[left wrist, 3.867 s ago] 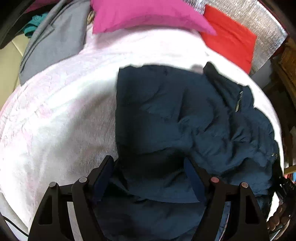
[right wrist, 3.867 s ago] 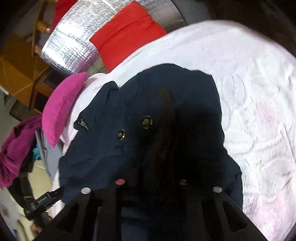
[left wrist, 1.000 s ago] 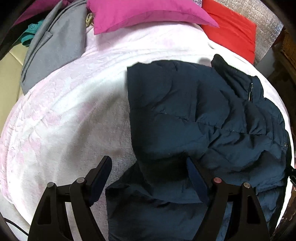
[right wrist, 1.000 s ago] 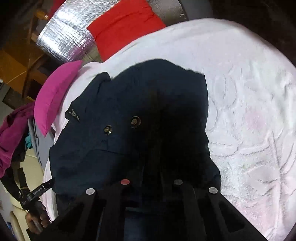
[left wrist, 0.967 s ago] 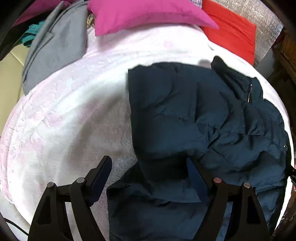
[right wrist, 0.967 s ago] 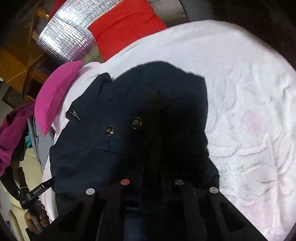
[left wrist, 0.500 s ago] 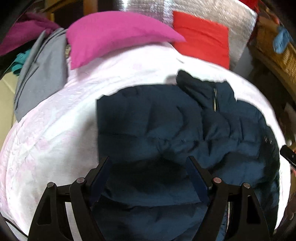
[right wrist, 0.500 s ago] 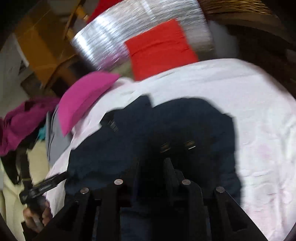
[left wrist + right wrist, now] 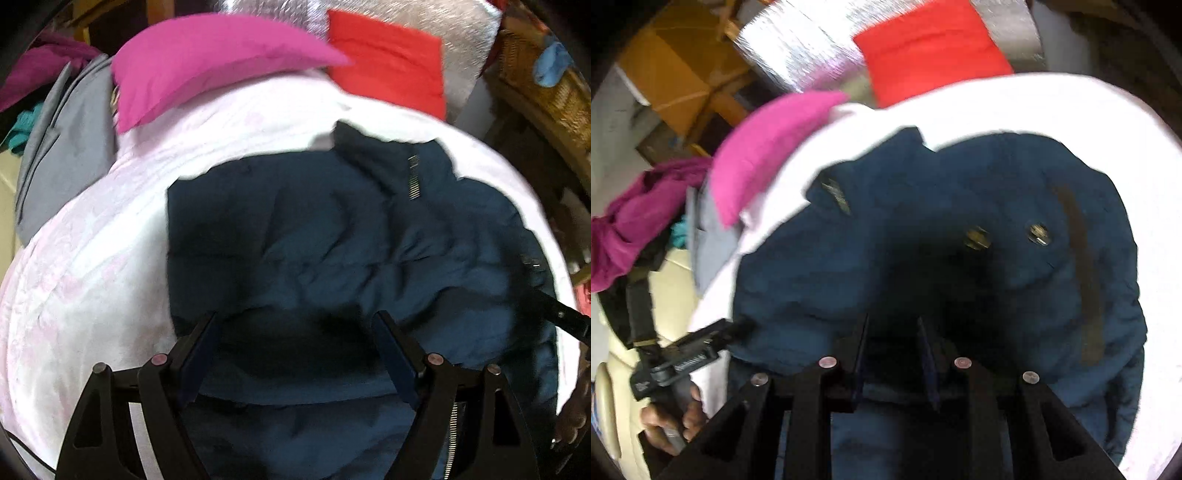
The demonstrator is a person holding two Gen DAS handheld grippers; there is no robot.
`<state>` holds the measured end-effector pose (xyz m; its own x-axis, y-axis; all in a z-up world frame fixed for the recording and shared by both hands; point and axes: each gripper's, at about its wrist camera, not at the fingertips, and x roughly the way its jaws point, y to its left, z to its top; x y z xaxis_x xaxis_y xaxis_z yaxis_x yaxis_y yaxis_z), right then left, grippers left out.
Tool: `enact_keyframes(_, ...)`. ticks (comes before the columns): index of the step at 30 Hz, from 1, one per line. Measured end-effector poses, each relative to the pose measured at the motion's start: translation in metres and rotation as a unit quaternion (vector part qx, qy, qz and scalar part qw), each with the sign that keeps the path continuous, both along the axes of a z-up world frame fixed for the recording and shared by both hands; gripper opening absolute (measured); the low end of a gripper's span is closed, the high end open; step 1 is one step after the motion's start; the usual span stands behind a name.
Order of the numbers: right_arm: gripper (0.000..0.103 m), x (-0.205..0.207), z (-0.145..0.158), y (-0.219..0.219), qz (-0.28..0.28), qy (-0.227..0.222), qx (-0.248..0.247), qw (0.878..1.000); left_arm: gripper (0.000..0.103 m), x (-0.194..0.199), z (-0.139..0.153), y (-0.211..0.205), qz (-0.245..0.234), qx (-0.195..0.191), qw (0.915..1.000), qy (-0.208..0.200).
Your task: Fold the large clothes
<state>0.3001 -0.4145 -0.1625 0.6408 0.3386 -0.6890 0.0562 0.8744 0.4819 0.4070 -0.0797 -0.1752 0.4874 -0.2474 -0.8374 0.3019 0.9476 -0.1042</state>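
Two tools over jacket: left tool spread, right tool part-open, unclenched.

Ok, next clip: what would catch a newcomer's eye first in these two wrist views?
First the navy puffer jacket, rumpled and partly folded on the pale pink-and-white bedspread, filling the middle of both views. Behind it, at the head of the bed, lie a bright magenta pillow and a red cushion against a silvery foil panel. The left hand-held gripper hovers wide open over the jacket's near edge.
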Motion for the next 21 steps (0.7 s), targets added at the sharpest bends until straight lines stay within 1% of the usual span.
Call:
enact_keyframes(1, 0.029, -0.001, 0.003, 0.005, 0.008, -0.01, 0.003, 1.0, 0.083, -0.003, 0.003, -0.004, -0.006, 0.0, 1.0, -0.007)
enact_keyframes(3, 0.029, 0.002, 0.0, 0.015, 0.016, -0.011, 0.001, 1.0, 0.083, -0.005, 0.0, -0.012, -0.014, 0.01, 0.9998, -0.01)
enact_keyframes(7, 0.03, 0.018, -0.029, 0.029, 0.027, 0.042, -0.018, 0.999, 0.083, 0.004, -0.024, -0.021, -0.01, 0.031, 0.9992, 0.023)
enact_keyframes(8, 0.03, 0.025, -0.031, 0.037, 0.028, 0.045, -0.02, 0.998, 0.083, 0.005, -0.027, -0.022, -0.011, 0.039, 0.9989, 0.023)
enact_keyframes(10, 0.03, 0.022, -0.028, 0.036, 0.03, 0.045, -0.017, 0.998, 0.083, 0.004, -0.025, -0.024, -0.015, 0.048, 0.9986, 0.019)
enact_keyframes(12, 0.029, 0.017, -0.022, 0.031, 0.024, 0.038, -0.005, 0.999, 0.083, 0.003, -0.019, -0.021, -0.012, 0.037, 0.9991, 0.017)
enact_keyframes(15, 0.029, 0.013, -0.01, 0.032, 0.025, 0.002, 0.009, 1.0, 0.083, -0.002, -0.009, -0.015, -0.01, 0.0, 0.9998, 0.015)
enact_keyframes(16, 0.029, 0.01, -0.006, 0.035, 0.027, -0.008, 0.014, 0.999, 0.083, -0.004, -0.006, -0.014, -0.012, -0.006, 0.9998, 0.011)
enact_keyframes(18, 0.029, 0.013, -0.003, 0.045, 0.038, -0.016, 0.022, 0.999, 0.083, -0.007, -0.001, -0.017, -0.014, -0.006, 0.9999, -0.002)
enact_keyframes(19, 0.029, 0.016, -0.007, 0.05, 0.046, -0.01, 0.022, 0.999, 0.083, -0.007, -0.002, -0.018, -0.012, 0.002, 0.9999, -0.004)
enact_keyframes(21, 0.03, 0.022, -0.016, 0.06, 0.05, 0.011, 0.008, 0.999, 0.083, -0.001, -0.012, -0.02, -0.007, 0.022, 0.9997, 0.008)
